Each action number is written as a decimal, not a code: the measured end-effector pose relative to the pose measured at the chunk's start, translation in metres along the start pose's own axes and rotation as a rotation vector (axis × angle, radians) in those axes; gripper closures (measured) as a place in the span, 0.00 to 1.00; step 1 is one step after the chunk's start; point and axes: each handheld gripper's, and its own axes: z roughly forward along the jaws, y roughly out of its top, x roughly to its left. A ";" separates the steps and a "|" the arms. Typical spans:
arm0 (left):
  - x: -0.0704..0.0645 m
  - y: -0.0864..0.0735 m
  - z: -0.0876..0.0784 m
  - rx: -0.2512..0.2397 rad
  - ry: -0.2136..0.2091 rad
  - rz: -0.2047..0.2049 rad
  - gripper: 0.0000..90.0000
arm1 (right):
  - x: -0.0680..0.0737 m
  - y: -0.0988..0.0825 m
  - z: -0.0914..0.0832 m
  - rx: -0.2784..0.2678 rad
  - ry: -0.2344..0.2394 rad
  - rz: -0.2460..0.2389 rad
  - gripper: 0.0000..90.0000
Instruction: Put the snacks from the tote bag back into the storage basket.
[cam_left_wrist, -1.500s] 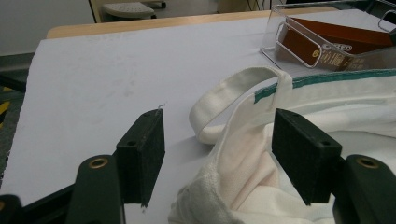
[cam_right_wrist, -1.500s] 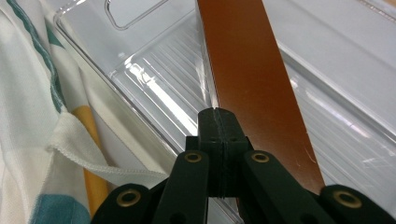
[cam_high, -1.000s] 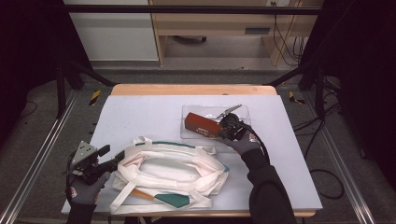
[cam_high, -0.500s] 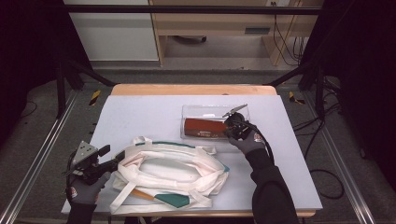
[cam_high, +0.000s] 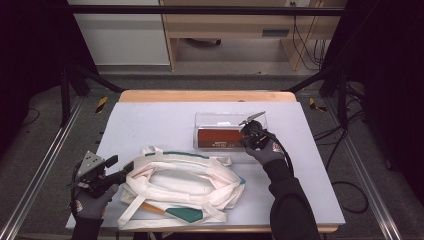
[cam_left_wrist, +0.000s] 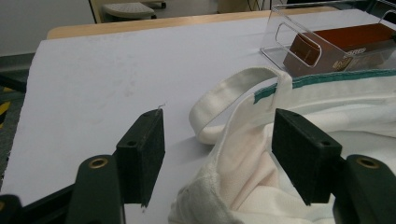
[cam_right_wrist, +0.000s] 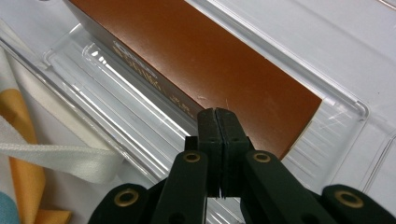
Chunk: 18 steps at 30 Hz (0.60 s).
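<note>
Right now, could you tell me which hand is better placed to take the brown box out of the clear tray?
The right gripper: its shut fingers hover at the brown box.

A tote bag (cam_high: 182, 182) lay on the table (cam_high: 150, 125) in the lower middle of the high view. Up and to its right stood a clear tray (cam_high: 227, 131) with a box (cam_high: 220, 136) inside. The right gripper (cam_high: 248, 137) was at the tray's right end, the left gripper (cam_high: 125, 172) at the bag's left edge.

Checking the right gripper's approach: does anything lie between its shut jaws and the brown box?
Only the clear bin's wall; right gripper at brown box, right gripper view.
</note>
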 end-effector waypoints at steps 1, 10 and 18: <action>0.000 0.000 0.000 0.000 0.000 0.000 0.38 | 0.001 0.000 -0.001 -0.007 0.004 0.006 1.00; 0.000 0.000 -0.001 -0.005 -0.001 -0.003 0.38 | 0.002 0.000 -0.020 -0.134 0.006 0.023 0.84; 0.000 0.001 -0.001 -0.008 0.000 -0.003 0.38 | 0.006 -0.007 -0.057 -0.302 -0.020 0.096 0.58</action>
